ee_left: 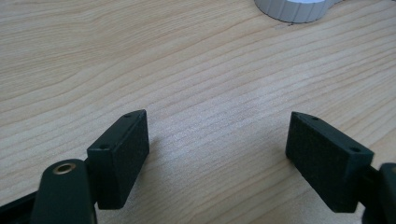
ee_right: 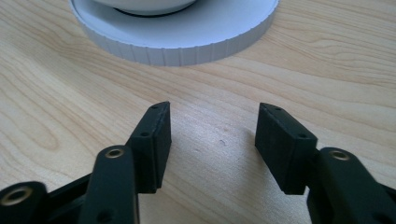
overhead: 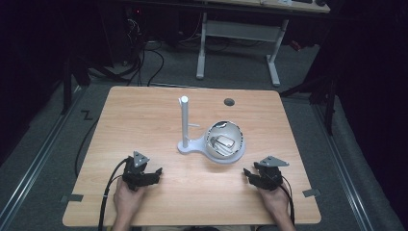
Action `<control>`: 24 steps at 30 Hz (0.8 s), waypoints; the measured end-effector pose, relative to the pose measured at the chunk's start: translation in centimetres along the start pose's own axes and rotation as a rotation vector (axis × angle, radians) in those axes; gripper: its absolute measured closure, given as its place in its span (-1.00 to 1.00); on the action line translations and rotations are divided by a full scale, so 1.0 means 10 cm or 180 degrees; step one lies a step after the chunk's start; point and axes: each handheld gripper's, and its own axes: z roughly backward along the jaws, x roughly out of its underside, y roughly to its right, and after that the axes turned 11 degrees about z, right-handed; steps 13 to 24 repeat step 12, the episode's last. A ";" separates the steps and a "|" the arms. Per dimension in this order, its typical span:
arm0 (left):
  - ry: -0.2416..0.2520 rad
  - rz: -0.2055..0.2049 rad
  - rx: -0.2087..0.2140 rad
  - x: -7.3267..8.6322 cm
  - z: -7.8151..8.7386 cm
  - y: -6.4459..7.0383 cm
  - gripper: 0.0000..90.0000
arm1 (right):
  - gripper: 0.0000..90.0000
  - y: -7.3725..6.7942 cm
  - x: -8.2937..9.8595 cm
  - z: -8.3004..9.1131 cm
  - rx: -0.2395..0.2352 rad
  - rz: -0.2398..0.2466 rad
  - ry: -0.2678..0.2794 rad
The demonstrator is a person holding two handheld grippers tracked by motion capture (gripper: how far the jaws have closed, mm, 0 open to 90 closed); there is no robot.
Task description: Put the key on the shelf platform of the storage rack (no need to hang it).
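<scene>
A white stand has an upright pole [overhead: 184, 120] and a round ribbed base [overhead: 231, 158] that carries a white bowl [overhead: 225, 140]. A shiny metal object [overhead: 221, 142] lies in the bowl. My left gripper [overhead: 144, 168] rests open on the wooden table [overhead: 144, 115] near its front left, well short of the stand. My right gripper [overhead: 260, 172] rests open at the front right, just in front of the bowl. In the left gripper view the gripper [ee_left: 218, 116] has bare wood between its jaws, and the ribbed base [ee_left: 292, 9] is far off. In the right gripper view the gripper [ee_right: 213, 106] faces the ribbed base [ee_right: 177, 46] close by.
A dark round cable hole [overhead: 229, 102] sits near the table's far edge. Cables trail from both grippers over the front edge. Beyond the table a white-legged desk [overhead: 240, 31] stands on grey floor, with dark cables lying to its left.
</scene>
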 end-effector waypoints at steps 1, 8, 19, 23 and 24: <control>0.0000 0.0000 0.0000 0.00 0.00 0.00 -0.51 | 0.00 0.00 0.00 0.00 -0.0006 -0.0005 -0.0001; -0.0001 -0.0001 -0.0001 0.00 0.00 0.00 -0.51 | -0.02 0.00 0.00 0.00 0.0003 -0.0008 -0.0004; 0.0003 -0.0001 0.0003 0.00 0.00 0.00 -0.51 | -0.03 0.00 0.00 0.00 0.0004 -0.0012 -0.0006; 0.0003 -0.0001 0.0003 0.00 0.00 0.00 -0.51 | -0.03 0.00 0.00 0.00 0.0004 -0.0012 -0.0006; 0.0003 -0.0001 0.0003 0.00 0.00 0.00 -0.51 | -0.03 0.00 0.00 0.00 0.0004 -0.0012 -0.0006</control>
